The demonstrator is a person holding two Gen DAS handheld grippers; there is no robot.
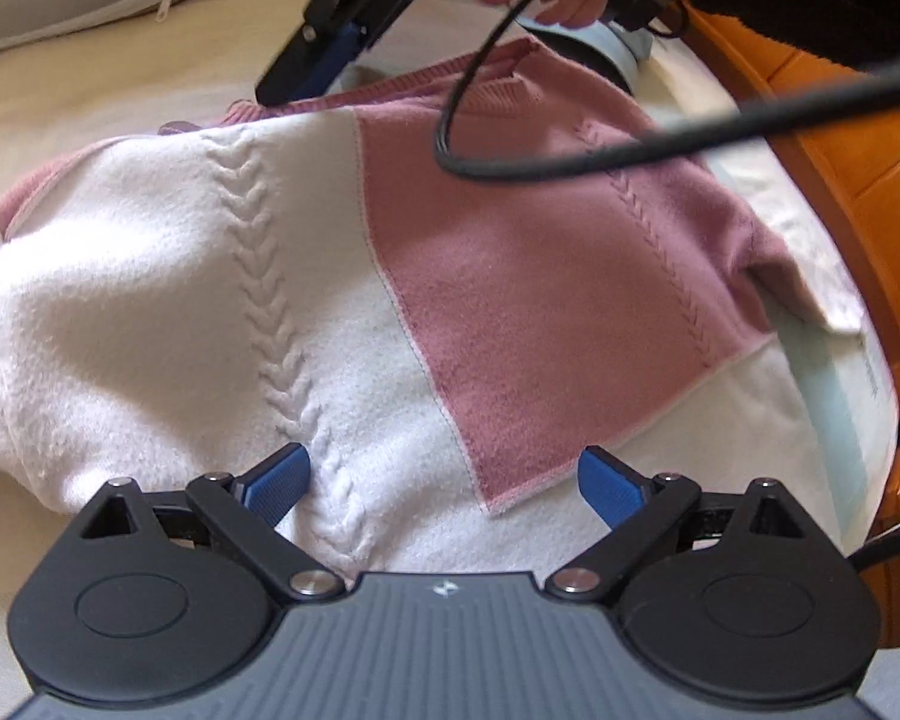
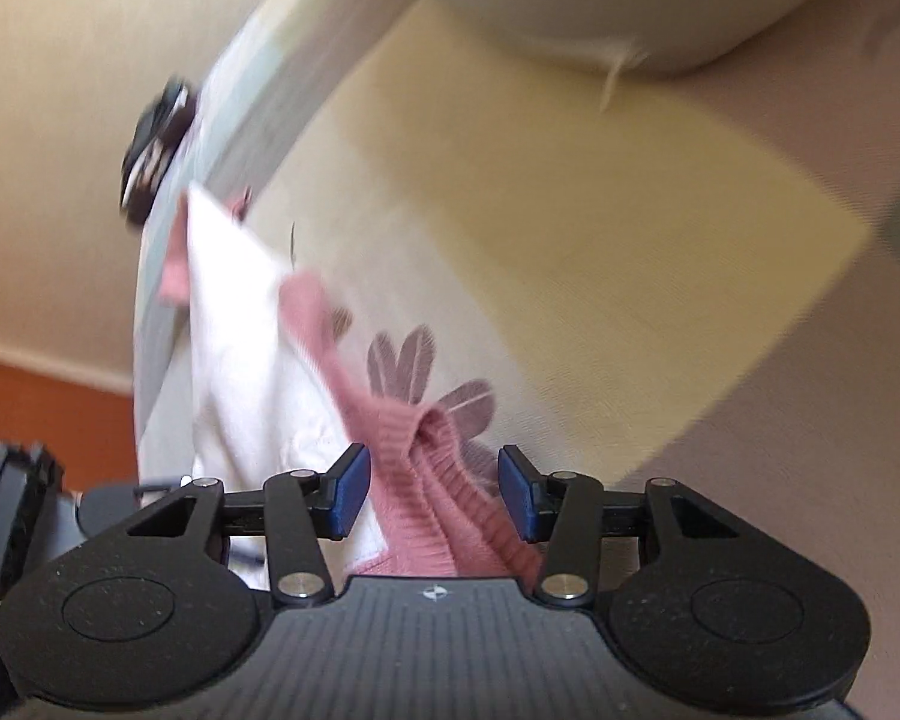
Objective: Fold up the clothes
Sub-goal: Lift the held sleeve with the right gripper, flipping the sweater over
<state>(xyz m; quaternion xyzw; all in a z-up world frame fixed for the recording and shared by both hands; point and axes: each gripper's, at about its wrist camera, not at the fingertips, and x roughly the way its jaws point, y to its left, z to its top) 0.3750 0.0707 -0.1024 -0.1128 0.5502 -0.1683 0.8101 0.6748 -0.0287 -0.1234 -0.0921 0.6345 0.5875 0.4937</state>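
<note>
- Left gripper is hovering with jaws spread over the pink-and-white sweater lying on the bed.
- Right gripper is standing parted around the sweater's ribbed pink edge, pads not pressing.

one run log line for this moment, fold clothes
task: fold clothes | left hand-held gripper: open above sweater | right hand-held gripper: open, pink ribbed edge between pads, unpressed
</note>
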